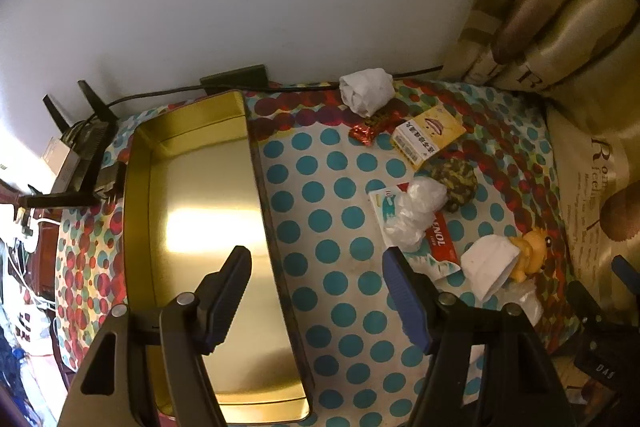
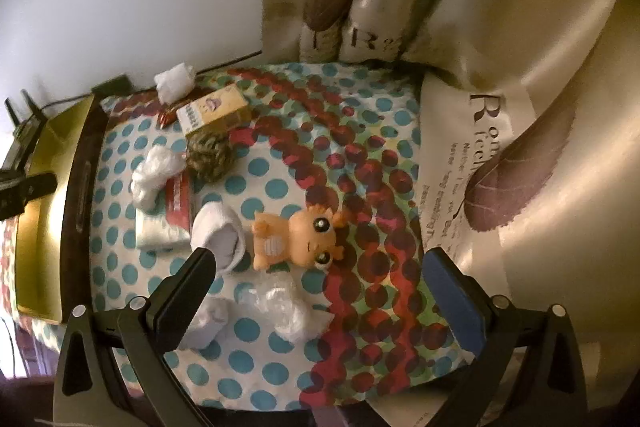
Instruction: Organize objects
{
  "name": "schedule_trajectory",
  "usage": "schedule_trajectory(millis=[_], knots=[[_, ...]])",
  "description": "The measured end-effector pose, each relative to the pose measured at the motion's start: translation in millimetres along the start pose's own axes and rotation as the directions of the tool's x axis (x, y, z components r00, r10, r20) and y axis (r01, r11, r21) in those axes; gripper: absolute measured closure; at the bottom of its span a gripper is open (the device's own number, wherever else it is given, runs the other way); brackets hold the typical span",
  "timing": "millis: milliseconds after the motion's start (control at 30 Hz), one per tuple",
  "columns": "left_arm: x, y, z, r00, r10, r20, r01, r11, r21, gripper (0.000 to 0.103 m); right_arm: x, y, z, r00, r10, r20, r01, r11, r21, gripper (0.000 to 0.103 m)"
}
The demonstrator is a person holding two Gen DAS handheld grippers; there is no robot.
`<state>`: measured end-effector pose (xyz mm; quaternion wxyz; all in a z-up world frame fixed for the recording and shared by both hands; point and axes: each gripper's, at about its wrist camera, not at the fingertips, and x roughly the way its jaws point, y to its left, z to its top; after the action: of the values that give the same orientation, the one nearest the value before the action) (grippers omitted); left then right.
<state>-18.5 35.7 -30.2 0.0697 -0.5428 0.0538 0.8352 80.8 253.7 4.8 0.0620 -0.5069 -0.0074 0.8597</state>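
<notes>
A gold tin box (image 1: pixel 208 203) lies open and empty on the dotted cloth, also at the left of the right wrist view (image 2: pixel 40 211). My left gripper (image 1: pixel 316 271) is open and empty, hovering over the tin's right wall. My right gripper (image 2: pixel 320 267) is open and empty, above an orange toy figure (image 2: pixel 296 235) that also shows in the left wrist view (image 1: pixel 532 251). Beside the toy lie a white cup (image 2: pixel 220 235), crumpled clear plastic (image 2: pixel 284 311), a red and white packet (image 2: pixel 176 207), a camouflage ball (image 2: pixel 212 155), a yellow carton (image 2: pixel 216 111) and a wrapped white bundle (image 2: pixel 174 81).
A white wall runs behind the table. A gold curtain with feather print (image 2: pixel 500 107) hangs at the right and drapes onto the cloth. A black router with antennas (image 1: pixel 84 147) and cables sit left of the tin. A red candy wrapper (image 1: pixel 364 133) lies near the carton.
</notes>
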Motion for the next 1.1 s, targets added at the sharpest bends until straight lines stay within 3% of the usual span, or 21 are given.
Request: schedule_trajectory(millis=[233, 500, 633, 700, 800, 933, 1000, 1100], knots=[[5.4, -7.3, 0.5, 1.000, -0.017, -0.008, 0.017, 0.999, 0.028, 0.033, 8.2, -2.1, -9.1, 1.000, 0.028, -0.008, -0.029, 0.999, -0.029, 0.000], [12.7, -10.9, -3.0, 1.000, -0.015, -0.015, 0.016, 0.999, 0.051, 0.033, 39.3, 5.9, -28.3, 0.991, 0.077, -0.110, -0.086, 0.993, -0.081, 0.003], [20.5, -11.6, -5.3, 0.999, -0.029, -0.016, 0.030, 0.997, 0.068, 0.033, 55.6, 10.2, -34.9, 0.983, 0.100, -0.157, -0.116, 0.988, -0.099, 0.013], [23.5, -14.5, -6.5, 0.999, -0.043, -0.012, 0.044, 0.995, 0.088, 0.033, 62.2, 12.1, -36.9, 0.979, 0.103, -0.173, -0.122, 0.987, -0.104, 0.013], [25.5, -22.6, -10.9, 0.995, -0.099, -0.018, 0.100, 0.985, 0.139, 0.033, 68.4, 16.5, -39.8, 0.979, 0.097, -0.182, -0.120, 0.986, -0.120, 0.017], [17.5, -39.1, -26.3, 0.983, -0.184, -0.021, 0.183, 0.943, 0.277, 0.033, 77.9, 17.9, -44.2, 0.971, 0.109, -0.215, -0.137, 0.983, -0.122, 0.038], [15.3, -49.2, -34.0, 0.979, -0.201, -0.024, 0.197, 0.920, 0.340, 0.033, 81.2, 17.0, -46.5, 0.966, 0.130, -0.224, -0.156, 0.982, -0.106, 0.041], [16.4, -64.0, -44.2, 0.974, -0.220, -0.057, 0.224, 0.887, 0.405, 0.033, 86.6, 16.3, -50.4, 0.961, 0.152, -0.232, -0.176, 0.981, -0.085, 0.062]])
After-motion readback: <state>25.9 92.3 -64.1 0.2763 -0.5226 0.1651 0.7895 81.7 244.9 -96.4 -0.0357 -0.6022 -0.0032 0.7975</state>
